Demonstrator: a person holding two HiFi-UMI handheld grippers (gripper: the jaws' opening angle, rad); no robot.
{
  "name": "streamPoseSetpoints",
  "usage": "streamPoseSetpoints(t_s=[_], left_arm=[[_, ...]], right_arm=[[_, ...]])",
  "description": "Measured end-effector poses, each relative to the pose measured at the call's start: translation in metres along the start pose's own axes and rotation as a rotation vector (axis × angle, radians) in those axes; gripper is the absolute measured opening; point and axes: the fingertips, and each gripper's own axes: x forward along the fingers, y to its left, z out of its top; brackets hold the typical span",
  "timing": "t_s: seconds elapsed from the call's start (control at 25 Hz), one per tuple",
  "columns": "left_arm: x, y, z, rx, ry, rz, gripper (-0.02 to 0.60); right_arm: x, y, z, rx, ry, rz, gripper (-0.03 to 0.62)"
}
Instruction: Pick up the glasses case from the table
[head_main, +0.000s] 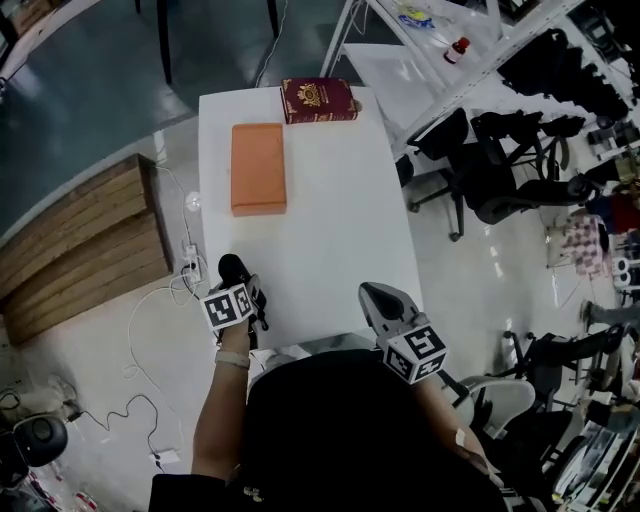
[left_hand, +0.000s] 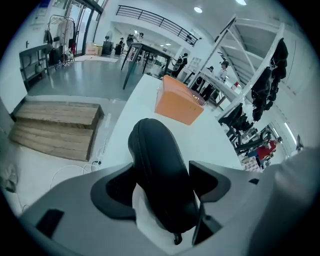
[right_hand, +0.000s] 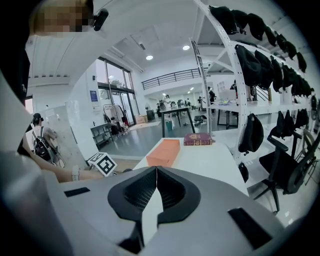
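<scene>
The black glasses case is held at the near left corner of the white table, in my left gripper. In the left gripper view the case fills the gap between the jaws of the left gripper, and its rounded end sticks out past them. The jaws have closed in against its sides. My right gripper hovers over the table's near right edge. Its jaws meet with nothing between them in the right gripper view.
An orange box lies on the far left of the table, with a dark red book at the far edge. A wooden pallet and cables are on the floor to the left. Office chairs and shelving stand to the right.
</scene>
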Motion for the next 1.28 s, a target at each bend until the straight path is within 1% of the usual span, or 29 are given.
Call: streamPoseSetpoints(t_s=[0.08,0.2,0.4,0.52,0.68,0.88,1.08,1.28], left_arm=[[-0.004,0.003,-0.005,-0.005,0.004,-0.005,0.344],[-0.012,0.006,-0.008,0.042,0.000,0.008,0.343],[-0.033,0.002,-0.007,0.083,-0.043,-0.011,0.339],[-0.049,0.000,-0.006,0.129,-0.076,-0.032,0.337],[-0.082,0.004,-0.003,0.174,-0.142,-0.027,0.337],[-0.126,0.017,-0.004,0.217,-0.221,0.001,0.338],[-0.177,0.031,-0.010,0.240,-0.318,0.015,0.337],[-0.233,0.038,-0.012,0.289,-0.419,0.012,0.336]], right_arm=[[0.000,0.007,-0.001,-0.001,-0.004,0.006,0.028],[-0.002,0.015,-0.002,-0.001,-0.009,0.013,0.028],[-0.001,0.026,-0.002,0.012,-0.017,0.034,0.028],[0.002,0.037,-0.001,0.006,-0.021,0.055,0.028],[0.008,0.059,-0.001,-0.022,-0.019,0.092,0.028],[0.018,0.093,-0.001,-0.072,-0.024,0.160,0.028],[0.026,0.137,0.003,-0.139,-0.039,0.240,0.028],[0.030,0.183,0.008,-0.178,-0.063,0.317,0.028]])
